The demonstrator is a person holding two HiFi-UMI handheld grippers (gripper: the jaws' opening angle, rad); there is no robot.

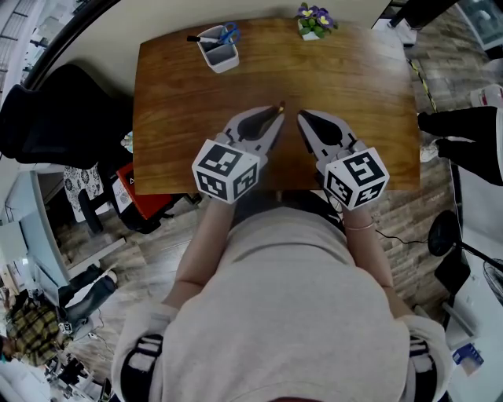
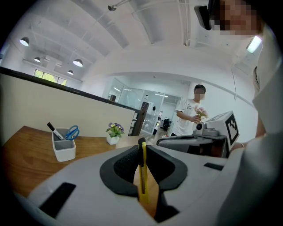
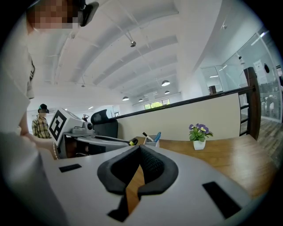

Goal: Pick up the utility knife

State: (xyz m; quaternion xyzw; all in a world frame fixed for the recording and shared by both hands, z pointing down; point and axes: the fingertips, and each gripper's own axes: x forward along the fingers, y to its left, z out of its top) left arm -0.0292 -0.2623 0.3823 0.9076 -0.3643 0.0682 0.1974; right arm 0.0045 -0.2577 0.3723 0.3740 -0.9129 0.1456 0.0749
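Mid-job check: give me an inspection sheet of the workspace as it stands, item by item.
Surface: wooden table, brown and glossy.
Job's things: yellow utility knife, held between the left jaws.
Clutter: white pen holder with a marker and blue scissors; small flower pot; both near the table's far edge.
Grippers: left hand-held gripper shut on the knife; right hand-held gripper shut, empty.
Cables: thin cable on the floor, right side.
Surroundings: black office chair at left; person standing in the background.
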